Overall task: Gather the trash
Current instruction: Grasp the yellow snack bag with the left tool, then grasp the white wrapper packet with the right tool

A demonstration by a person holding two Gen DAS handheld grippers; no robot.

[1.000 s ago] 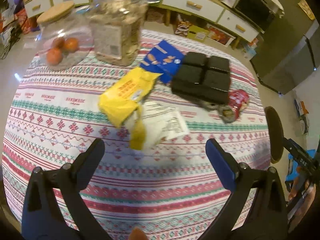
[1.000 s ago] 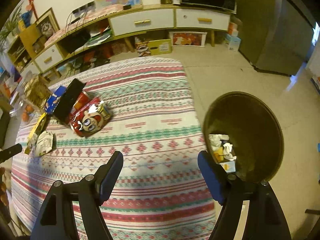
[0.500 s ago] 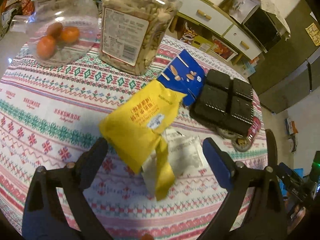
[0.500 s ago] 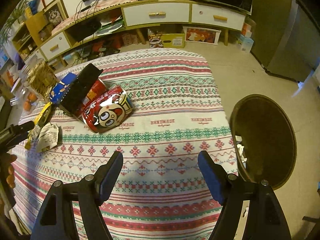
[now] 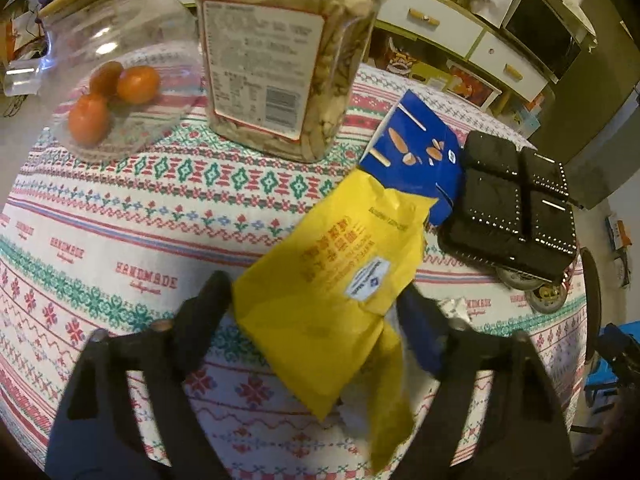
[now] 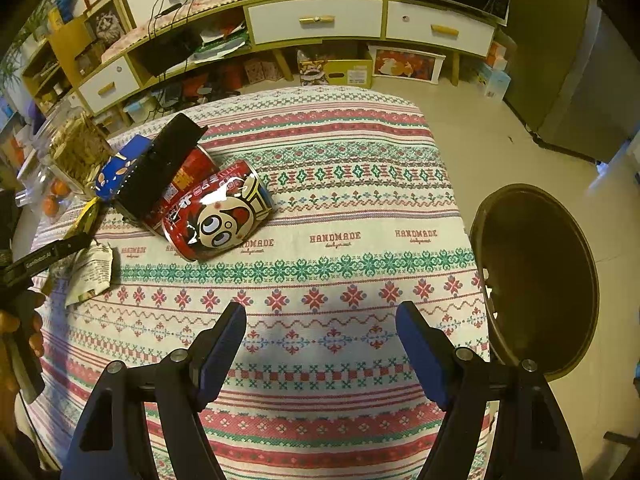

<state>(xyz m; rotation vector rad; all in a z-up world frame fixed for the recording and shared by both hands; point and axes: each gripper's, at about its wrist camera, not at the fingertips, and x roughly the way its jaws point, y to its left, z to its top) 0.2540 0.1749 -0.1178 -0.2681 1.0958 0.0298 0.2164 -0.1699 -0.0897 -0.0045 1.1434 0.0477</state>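
- The round table (image 6: 360,208) in a patterned cloth takes up most of both views, and a brown trash bin (image 6: 536,280) stands open right beside its edge.
- A clear jar of snacks (image 5: 280,60) is at the far side, with a blue box (image 5: 416,160) and a black tray (image 5: 512,200) nearby.
- A red cartoon can (image 6: 218,210) lies on its side.
- The left gripper (image 5: 316,308) is closing around the yellow wrapper (image 5: 336,292); whether the pads are pressing yet isn't clear.
- The right gripper (image 6: 320,328) hangs released over bare cloth, nothing between its fingers.
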